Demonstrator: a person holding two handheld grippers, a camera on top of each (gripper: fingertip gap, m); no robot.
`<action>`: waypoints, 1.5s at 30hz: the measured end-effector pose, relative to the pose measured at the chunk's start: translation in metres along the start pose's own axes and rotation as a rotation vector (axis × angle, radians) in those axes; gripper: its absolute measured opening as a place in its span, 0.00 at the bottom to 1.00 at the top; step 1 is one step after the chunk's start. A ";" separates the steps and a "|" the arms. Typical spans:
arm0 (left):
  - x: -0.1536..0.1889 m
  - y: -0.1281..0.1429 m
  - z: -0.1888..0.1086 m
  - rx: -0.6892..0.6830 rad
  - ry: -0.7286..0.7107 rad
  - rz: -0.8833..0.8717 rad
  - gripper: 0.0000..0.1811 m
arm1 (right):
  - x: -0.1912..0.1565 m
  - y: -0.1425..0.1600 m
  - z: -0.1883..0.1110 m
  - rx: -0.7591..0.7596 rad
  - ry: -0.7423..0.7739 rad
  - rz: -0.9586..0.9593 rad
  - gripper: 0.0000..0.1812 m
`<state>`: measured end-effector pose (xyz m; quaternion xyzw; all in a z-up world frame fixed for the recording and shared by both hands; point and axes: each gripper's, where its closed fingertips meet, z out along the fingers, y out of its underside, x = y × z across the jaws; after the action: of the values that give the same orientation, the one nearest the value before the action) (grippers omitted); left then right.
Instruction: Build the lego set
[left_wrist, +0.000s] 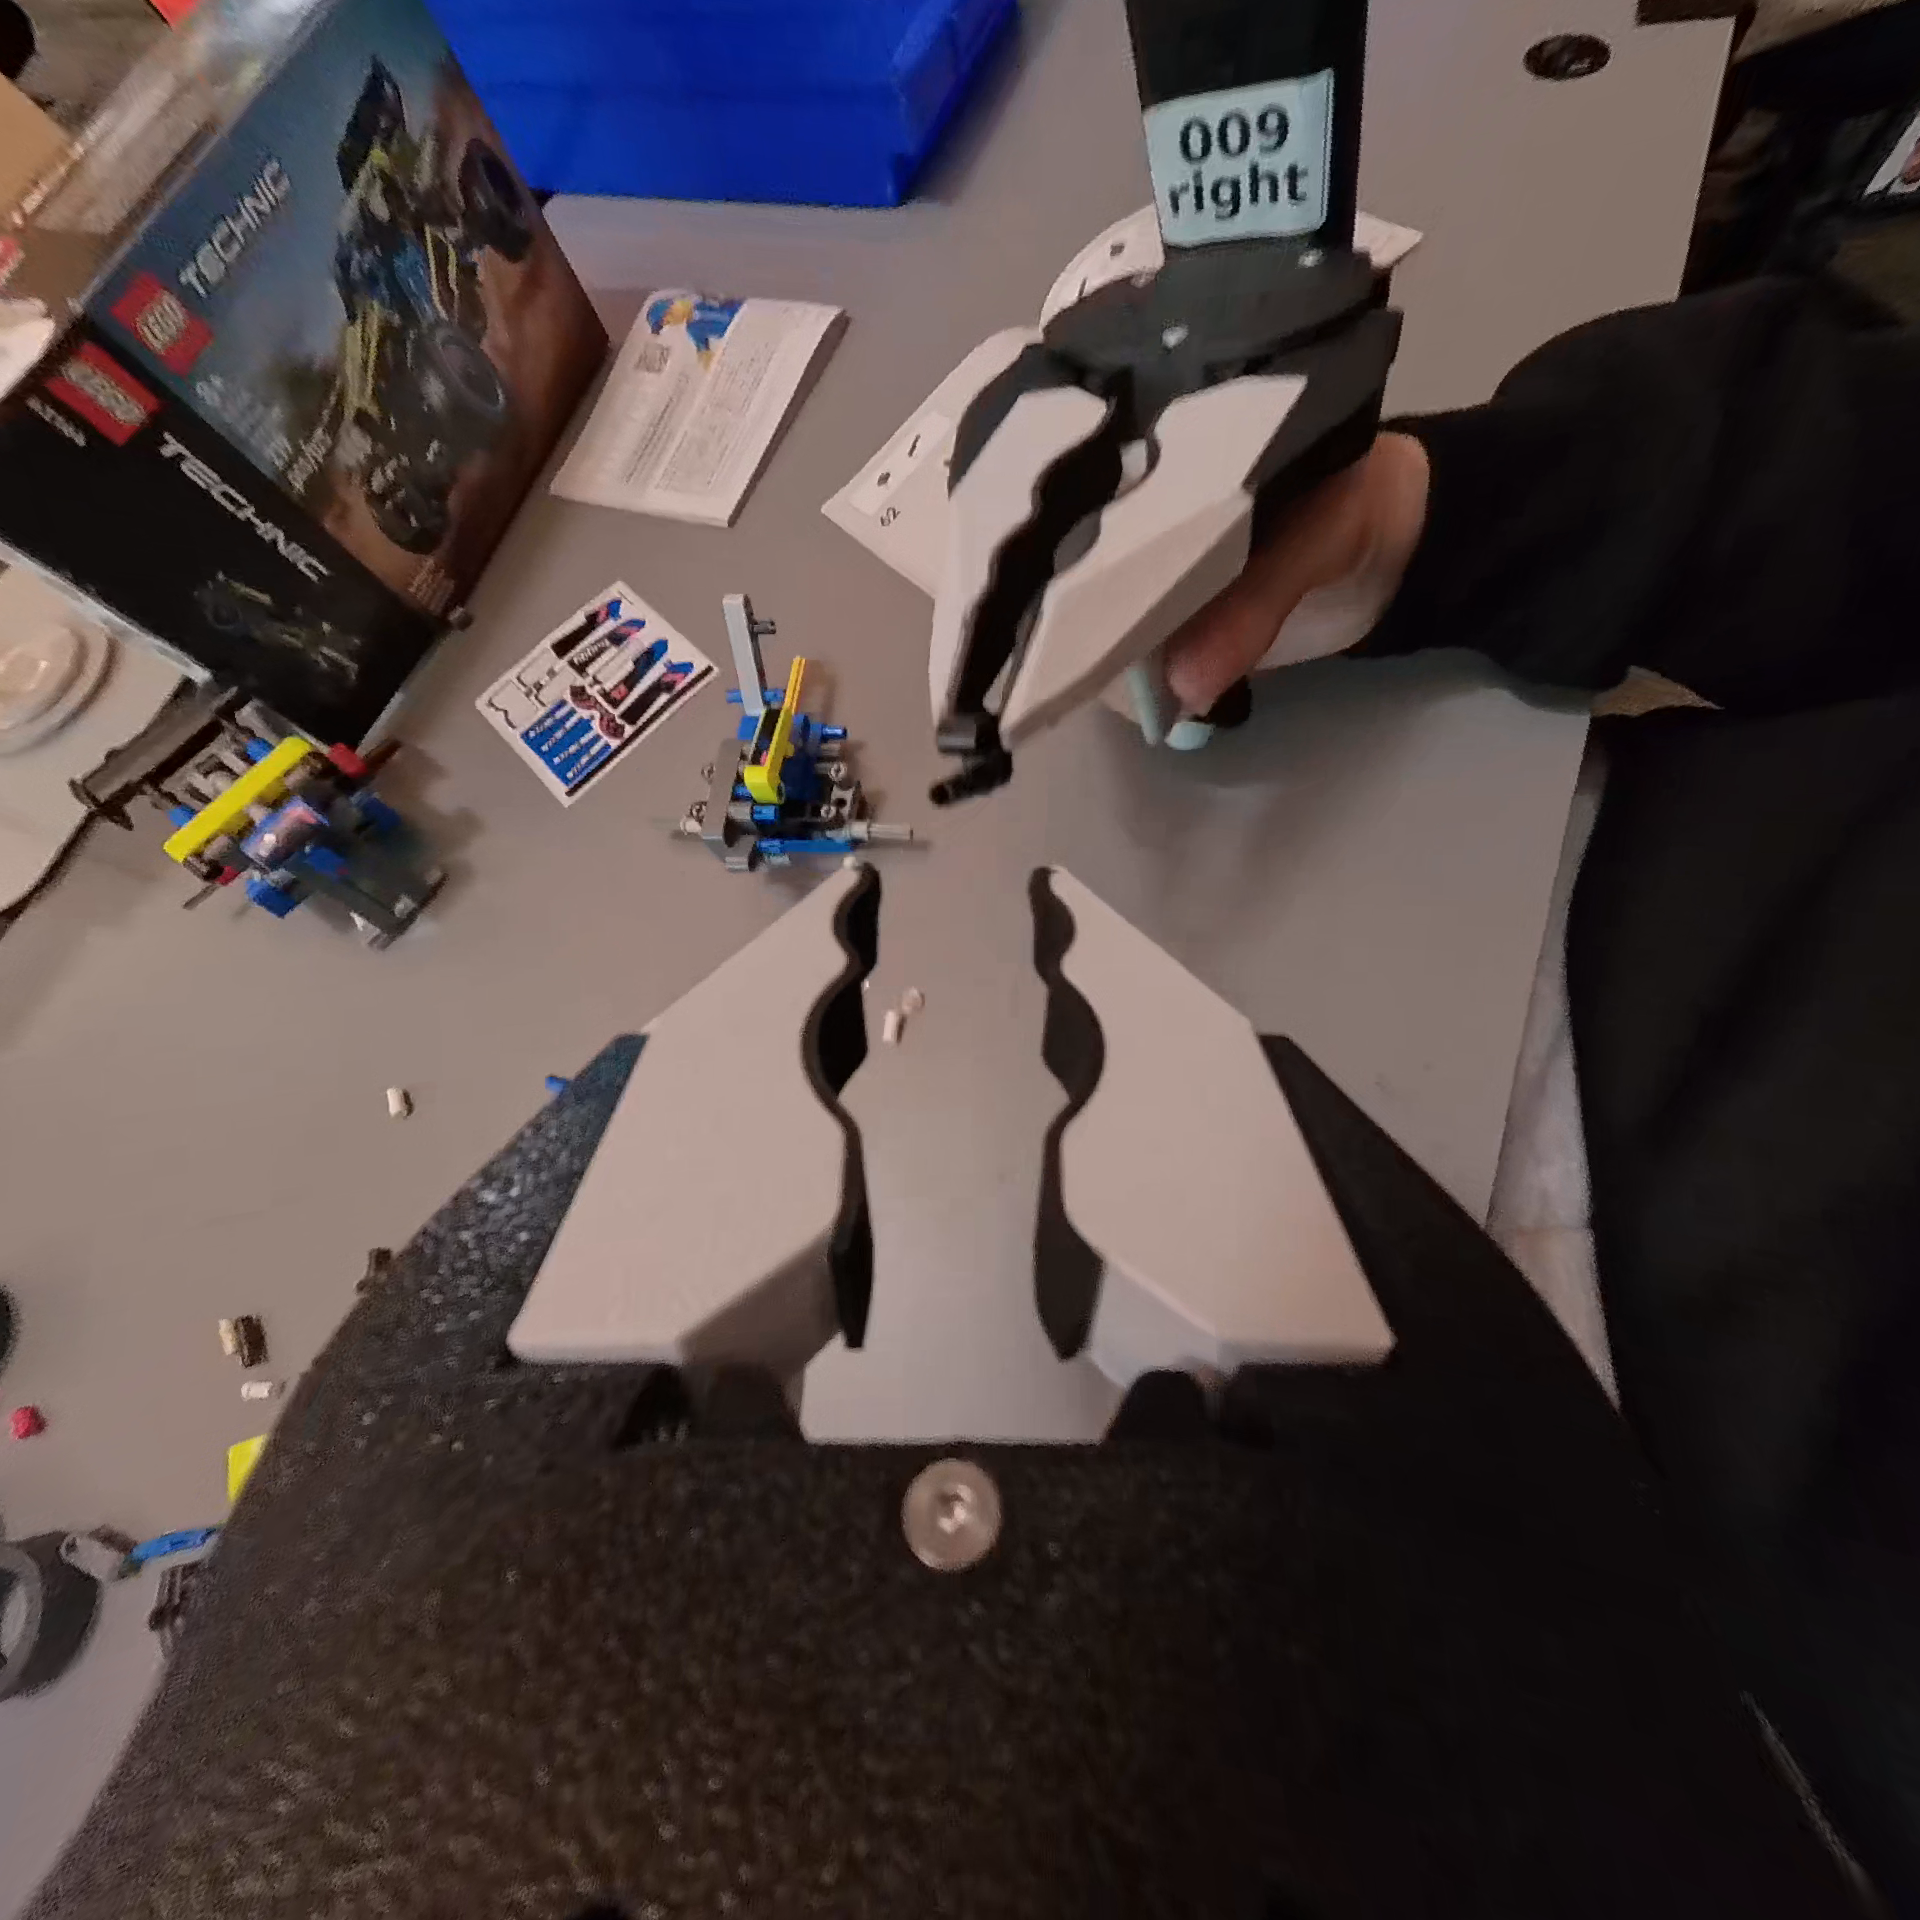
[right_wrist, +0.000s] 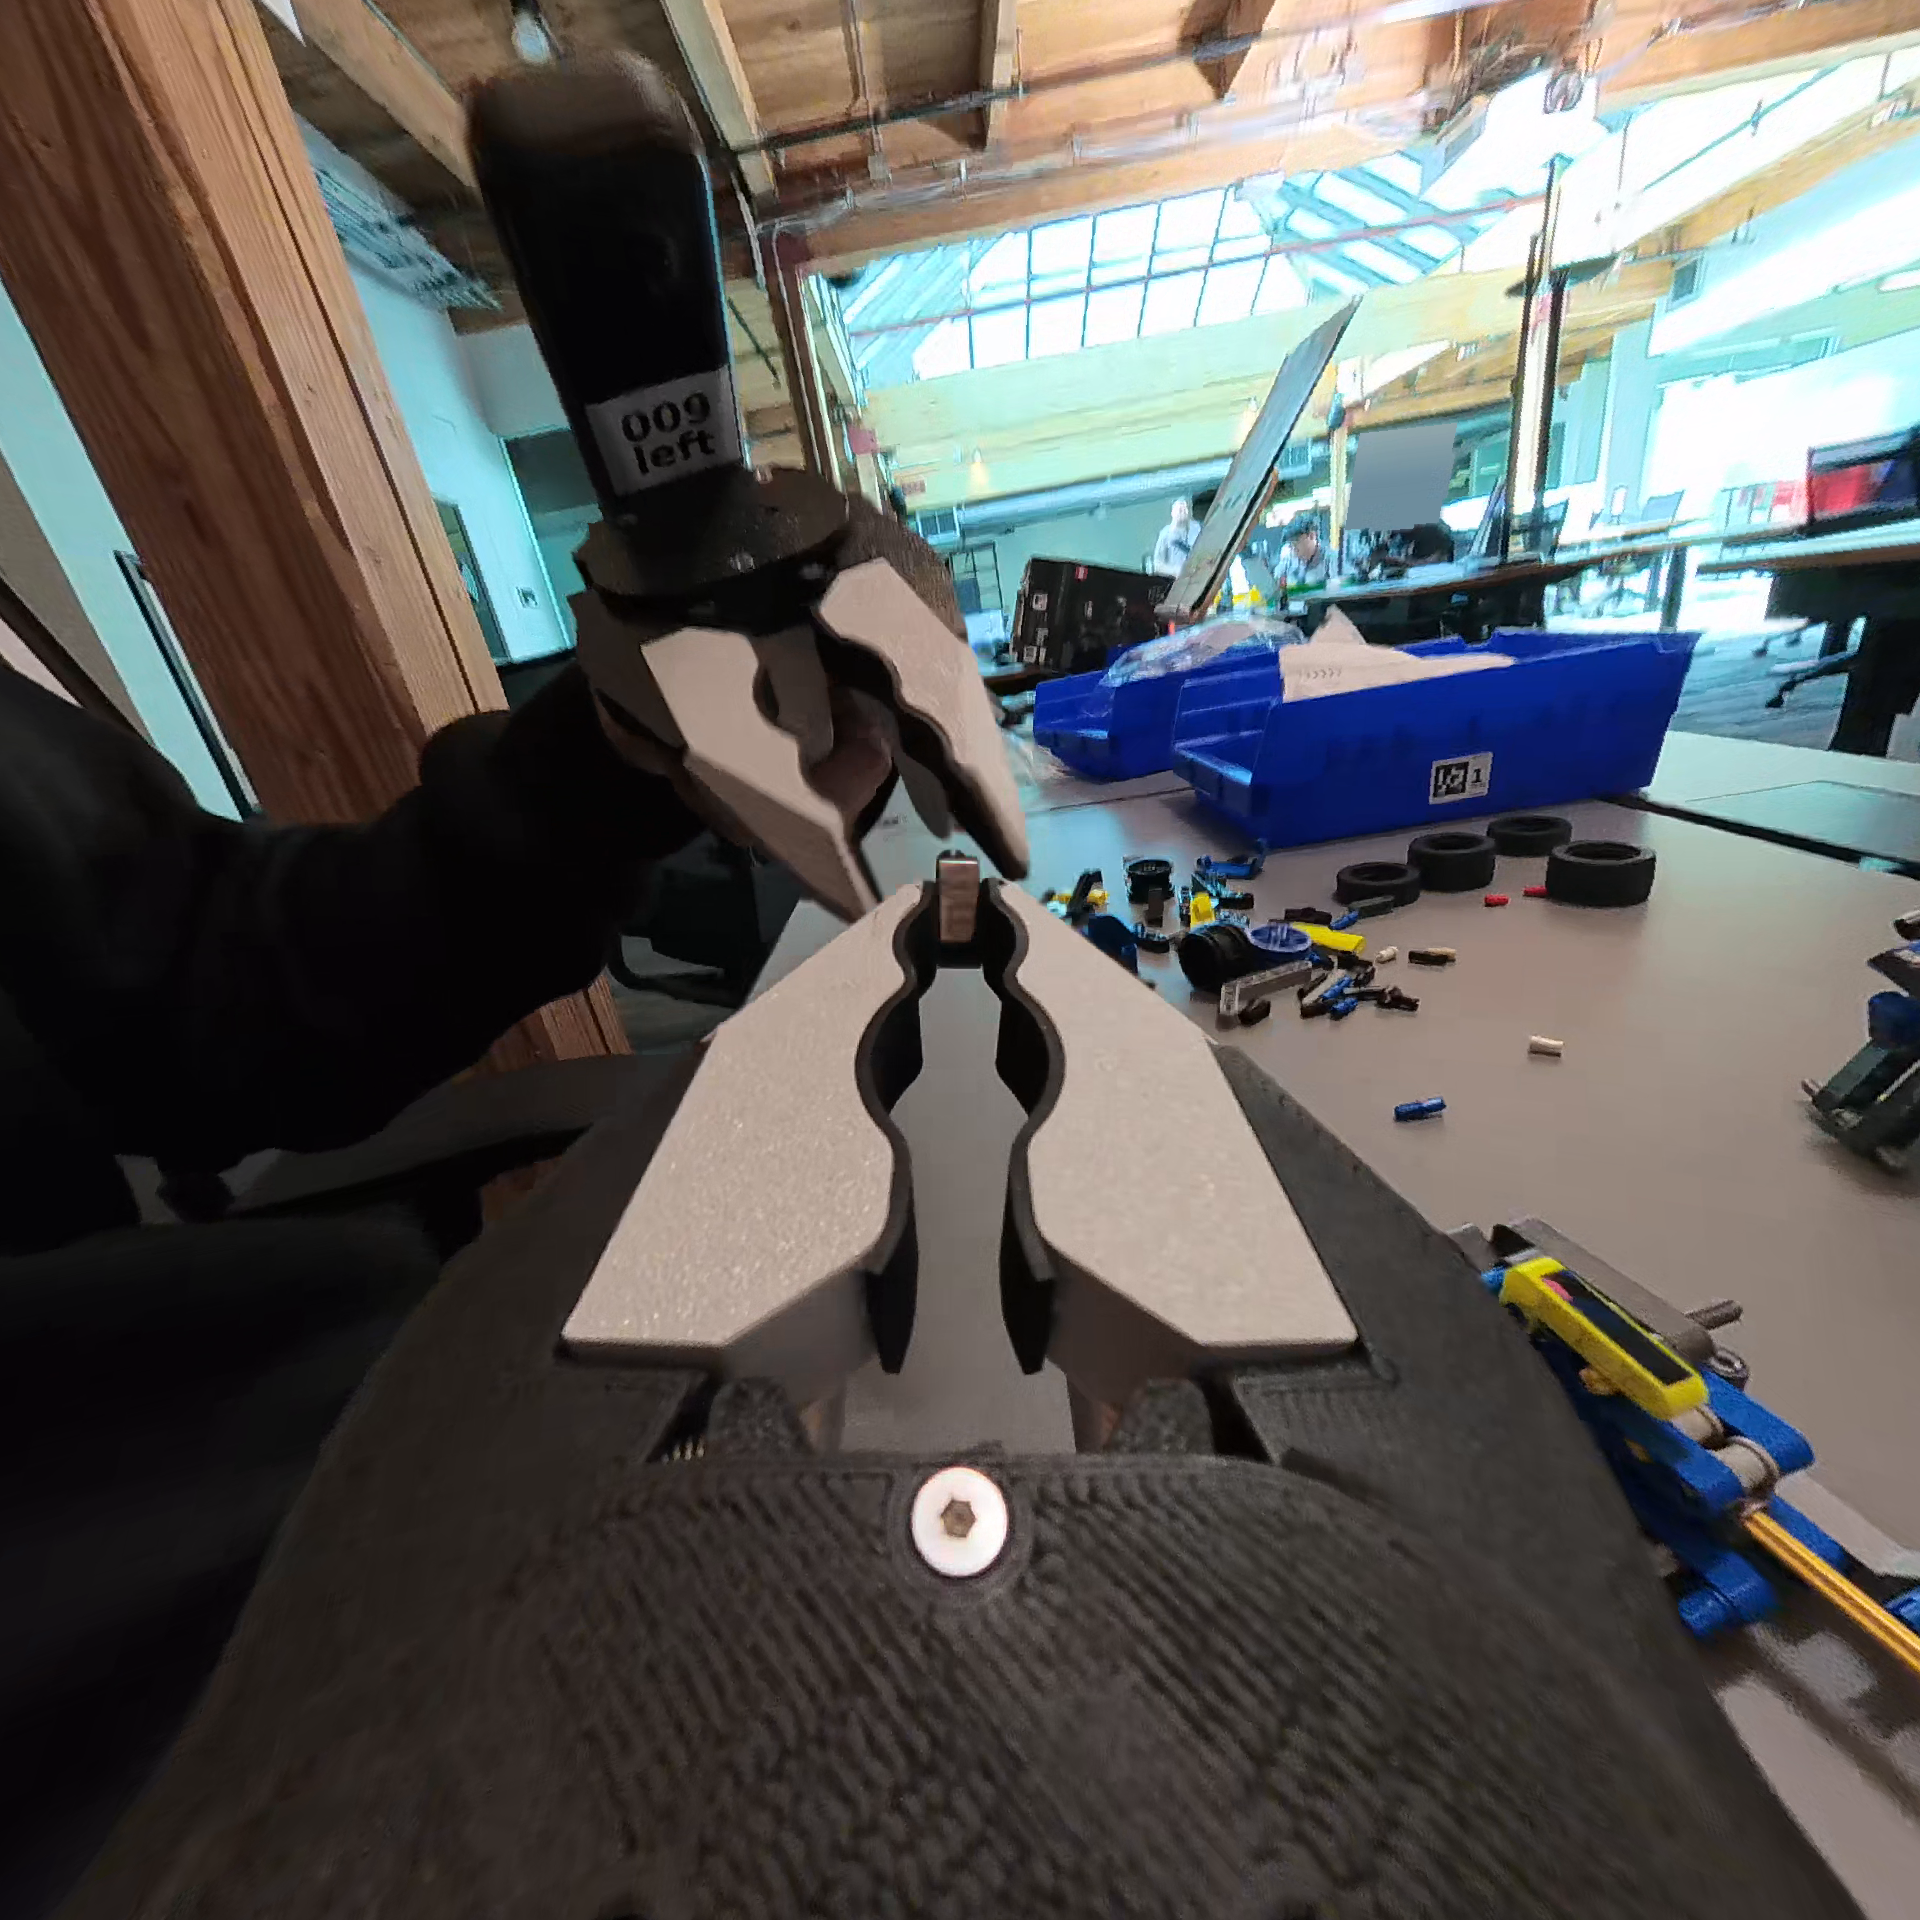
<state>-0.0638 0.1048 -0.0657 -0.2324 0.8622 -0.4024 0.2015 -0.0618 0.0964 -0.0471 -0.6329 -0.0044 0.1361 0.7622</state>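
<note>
Across the grey desk (left_wrist: 1195, 935) I see the set's boxes (left_wrist: 312, 343) at upper left of the left wrist view and blue bins (right_wrist: 1455, 727) at right of the right wrist view, with the small blue-and-yellow assembly (left_wrist: 774, 779) at centre. My left tool (left_wrist: 951, 883) gapes wide and holds nothing, while my right tool (right_wrist: 956, 904) is clamped on a small dark connector piece (right_wrist: 956, 899) raised off the desk. That pinch is only at the tips, so I judge any nudge from the left tool could twist the piece loose among the scattered pins (right_wrist: 1340, 997).
</note>
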 end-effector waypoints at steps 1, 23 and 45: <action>0.001 0.001 0.001 -0.005 0.004 0.005 0.08 | 0.000 -0.005 -0.002 0.029 -0.005 0.008 0.03; 0.005 -0.006 0.001 0.008 0.029 0.013 0.00 | -0.005 0.003 -0.003 -0.004 -0.067 0.043 0.03; 0.013 -0.002 -0.002 0.037 0.120 -0.085 0.00 | -0.012 0.011 -0.001 -0.052 -0.109 0.042 0.04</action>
<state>-0.0749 0.0983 -0.0650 -0.2403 0.8546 -0.4397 0.1365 -0.0752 0.0950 -0.0559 -0.6442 -0.0362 0.1861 0.7410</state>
